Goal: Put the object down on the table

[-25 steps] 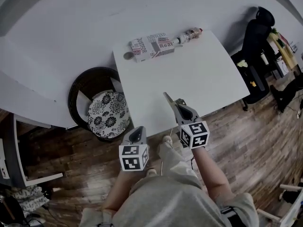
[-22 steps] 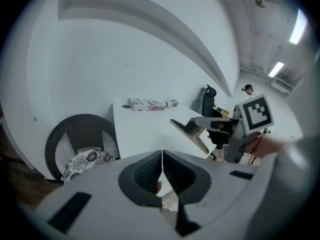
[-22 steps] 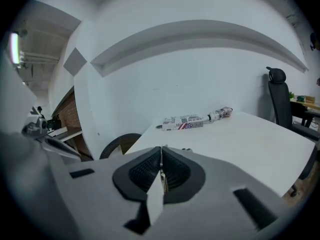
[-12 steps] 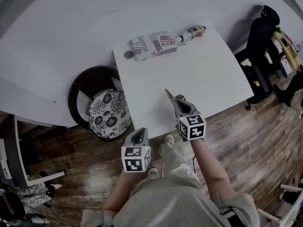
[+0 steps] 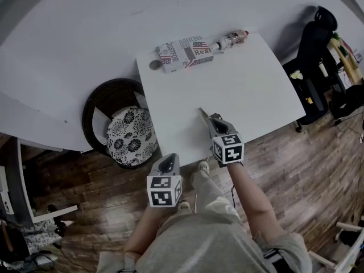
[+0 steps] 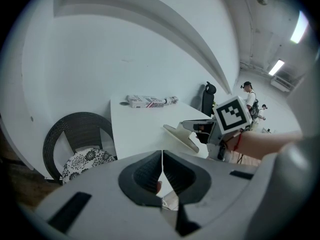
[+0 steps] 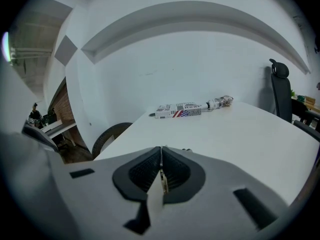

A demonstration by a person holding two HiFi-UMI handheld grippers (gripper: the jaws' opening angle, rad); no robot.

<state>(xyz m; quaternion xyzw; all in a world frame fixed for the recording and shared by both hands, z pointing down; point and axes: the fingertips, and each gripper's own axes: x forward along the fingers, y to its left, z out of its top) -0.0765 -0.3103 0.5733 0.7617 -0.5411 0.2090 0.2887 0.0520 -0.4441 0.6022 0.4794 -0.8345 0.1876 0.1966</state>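
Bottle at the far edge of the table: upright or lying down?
Lying down: the bottle rests on its side on the table, end to end with the printed box.

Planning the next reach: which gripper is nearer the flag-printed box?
Right. The right gripper is over the table, short of the box; the left gripper is back at the table's near edge.

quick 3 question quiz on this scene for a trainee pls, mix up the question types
1. True or false: the right gripper is above the white table.
2. In the head view, what lies just right of the patterned box? A) bottle B) mug C) plate
3. Fill in: the chair beside the table holds a floral ____.
Key: 1 true; 2 A; 3 cushion
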